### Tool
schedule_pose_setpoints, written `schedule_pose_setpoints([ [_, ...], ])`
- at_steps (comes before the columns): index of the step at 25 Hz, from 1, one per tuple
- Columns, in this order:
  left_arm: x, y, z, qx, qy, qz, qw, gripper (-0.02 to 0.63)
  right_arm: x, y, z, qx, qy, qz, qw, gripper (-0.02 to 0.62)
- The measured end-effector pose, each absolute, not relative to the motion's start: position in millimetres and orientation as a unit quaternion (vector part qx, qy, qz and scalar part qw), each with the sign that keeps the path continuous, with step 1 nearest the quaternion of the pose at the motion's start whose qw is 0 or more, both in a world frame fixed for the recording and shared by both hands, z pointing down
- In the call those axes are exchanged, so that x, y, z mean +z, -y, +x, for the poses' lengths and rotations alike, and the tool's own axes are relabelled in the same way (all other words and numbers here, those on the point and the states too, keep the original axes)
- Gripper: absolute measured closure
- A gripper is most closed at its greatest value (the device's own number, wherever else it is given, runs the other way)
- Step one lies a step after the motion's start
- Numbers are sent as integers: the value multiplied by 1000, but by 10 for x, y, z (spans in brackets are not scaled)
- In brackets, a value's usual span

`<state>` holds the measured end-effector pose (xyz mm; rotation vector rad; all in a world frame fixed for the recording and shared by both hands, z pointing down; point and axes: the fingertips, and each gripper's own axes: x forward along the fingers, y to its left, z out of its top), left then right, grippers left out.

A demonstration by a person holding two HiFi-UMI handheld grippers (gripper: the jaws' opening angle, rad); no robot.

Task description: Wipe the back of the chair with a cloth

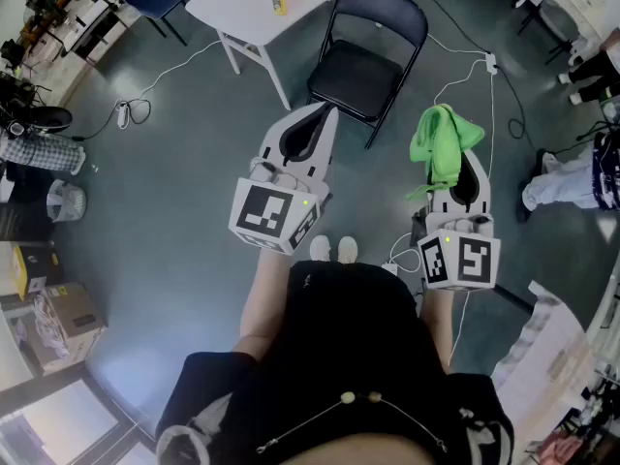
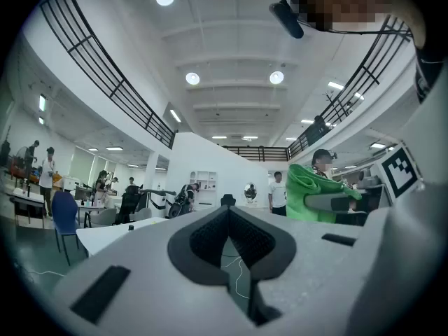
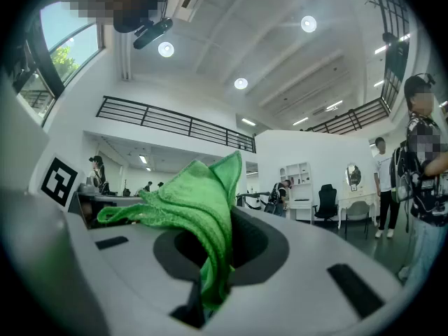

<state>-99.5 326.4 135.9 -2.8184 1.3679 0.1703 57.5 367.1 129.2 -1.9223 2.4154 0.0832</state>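
Left gripper (image 1: 318, 114): held level, jaws together, empty.
Right gripper (image 1: 463, 168): held level, clamped on green cloth (image 1: 441, 141).
Chair (image 1: 373, 42): on the floor by the white table (image 1: 237, 3) corner, apart from both grippers.

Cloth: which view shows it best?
Right gripper view: the cloth fills the centre, close up, pinched by the right gripper. Head view shows it from above, smaller, bunched over that gripper's tips. Left gripper view catches only a green bunch at the right.
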Motion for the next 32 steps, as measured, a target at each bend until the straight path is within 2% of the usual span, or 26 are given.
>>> schedule_pose_setpoints([
  [19, 1362, -3197, -918, 49, -439, -897, 4, 601, 1304, -3625, 742, 14, -779, -626, 41, 554],
  [32, 1404, -3116, -691, 40, -450, -892, -15, 601, 1543, -3550, 1493, -25, -755, -654, 41, 554],
])
